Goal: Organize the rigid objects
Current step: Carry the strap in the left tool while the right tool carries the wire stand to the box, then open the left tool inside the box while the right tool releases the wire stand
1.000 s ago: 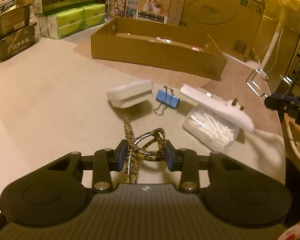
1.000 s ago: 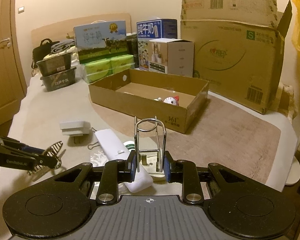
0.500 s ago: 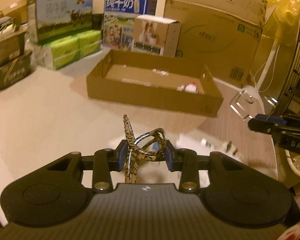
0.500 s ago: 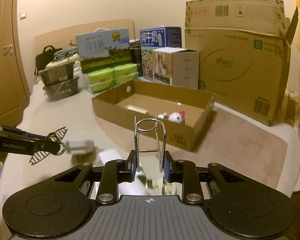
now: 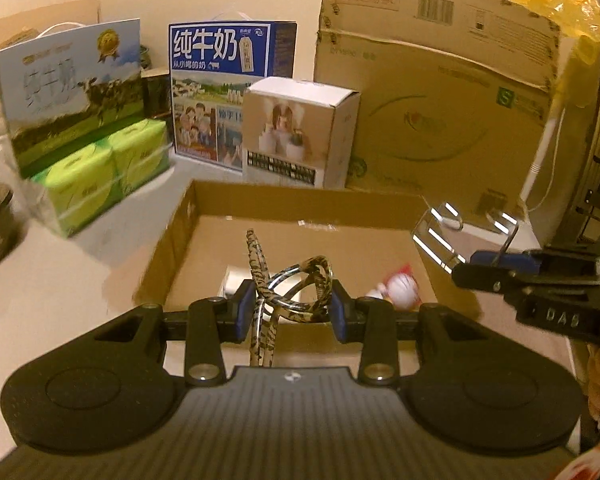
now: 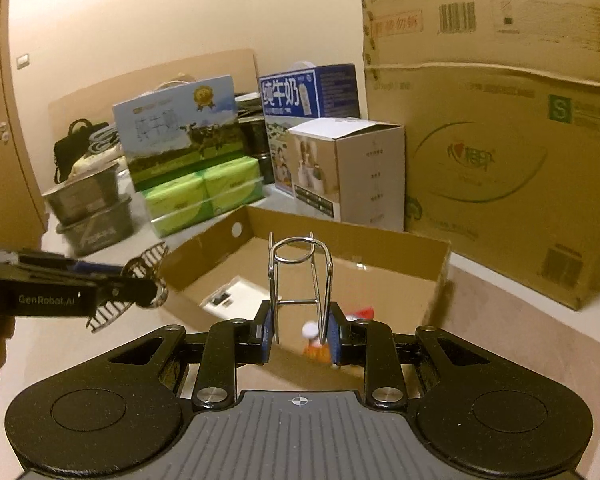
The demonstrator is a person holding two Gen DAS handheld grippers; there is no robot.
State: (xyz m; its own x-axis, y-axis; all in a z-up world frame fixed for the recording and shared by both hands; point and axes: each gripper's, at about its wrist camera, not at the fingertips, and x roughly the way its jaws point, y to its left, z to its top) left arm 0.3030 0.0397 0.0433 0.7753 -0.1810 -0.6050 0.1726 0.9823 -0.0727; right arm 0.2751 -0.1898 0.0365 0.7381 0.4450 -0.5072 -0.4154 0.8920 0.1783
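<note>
Left wrist: left gripper (image 5: 292,306) fingers clamp a hair clip (image 5: 290,286), frame centre.
Right gripper (image 6: 299,328) fingers pinch a wire rack (image 6: 300,280) above the box (image 6: 380,252).

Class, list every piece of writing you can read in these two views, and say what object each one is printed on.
"纯牛奶": blue milk carton.
"S": large cardboard box.
"GenRobot.AI": left gripper.
"DAS": right gripper.
Green-and-blue milk box: characters too blurred to read.
Barcodes, red stamp and logo on the large cardboard box: too small or blurred.
</note>
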